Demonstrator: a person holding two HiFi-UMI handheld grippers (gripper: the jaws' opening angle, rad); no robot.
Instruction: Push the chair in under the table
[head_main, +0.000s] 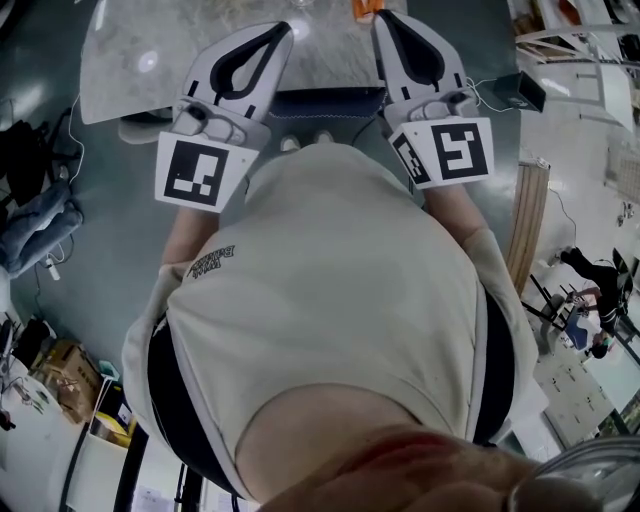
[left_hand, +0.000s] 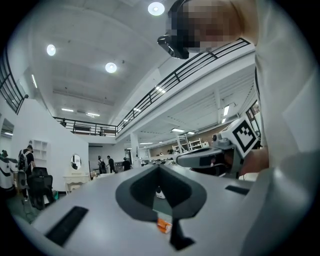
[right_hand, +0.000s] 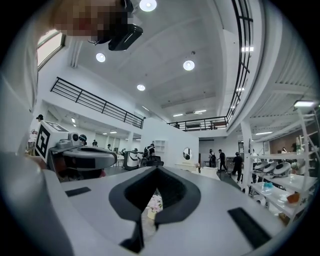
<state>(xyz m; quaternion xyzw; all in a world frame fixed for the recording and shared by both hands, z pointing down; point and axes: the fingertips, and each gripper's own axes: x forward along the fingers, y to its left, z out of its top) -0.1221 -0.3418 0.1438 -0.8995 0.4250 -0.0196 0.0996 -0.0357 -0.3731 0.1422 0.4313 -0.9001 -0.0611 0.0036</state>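
we held the left gripper (head_main: 272, 38) and right gripper (head_main: 392, 28) level, each with jaws pressed together on nothing. between them sat the dark chair (head_main: 325, 102), right against the marble table (head_main: 180, 55) edge.

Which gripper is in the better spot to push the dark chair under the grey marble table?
Neither clearly: the left gripper and right gripper, both shut, flank the dark chair back evenly beside the grey marble table. Pushing with both looks best.
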